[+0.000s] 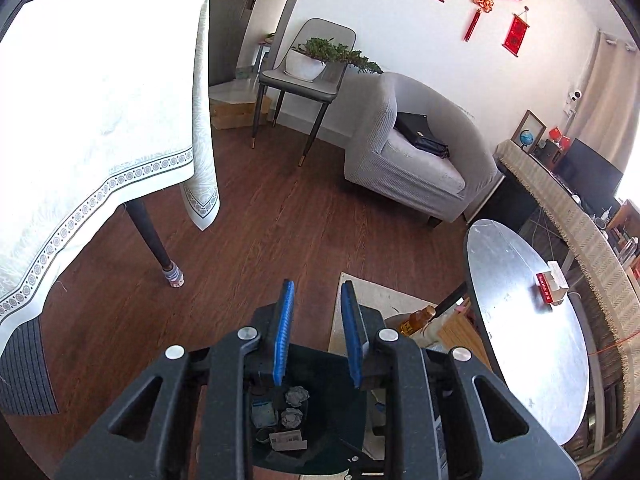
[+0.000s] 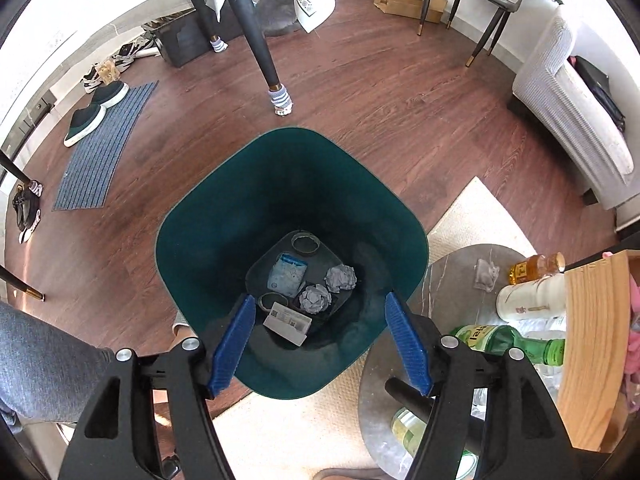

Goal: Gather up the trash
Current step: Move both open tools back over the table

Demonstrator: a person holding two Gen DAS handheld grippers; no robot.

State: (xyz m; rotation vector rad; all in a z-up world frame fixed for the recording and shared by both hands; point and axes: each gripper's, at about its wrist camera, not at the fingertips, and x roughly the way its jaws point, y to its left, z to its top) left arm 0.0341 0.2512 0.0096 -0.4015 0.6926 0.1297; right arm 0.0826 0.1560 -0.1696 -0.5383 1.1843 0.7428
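While both grippers hung empty above it, the green bin [image 2: 292, 184] held the trash.
The right gripper [image 2: 320, 334] stood wide, the left gripper [image 1: 318, 332] narrow with nothing between its pads; two paper balls [image 2: 340, 277] lay at the bin floor's right edge, a packet [image 2: 287, 274] beside them.

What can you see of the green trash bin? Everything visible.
The green trash bin is dark teal, looks like plastic, with a rounded-square rim and walls tapering to a smaller flat bottom. It stands upright and open on the wood floor, one corner over the cream rug. Inside lie two crumpled paper balls, a bluish packet, a white labelled card and ring-shaped lids. Neither tool touches it.
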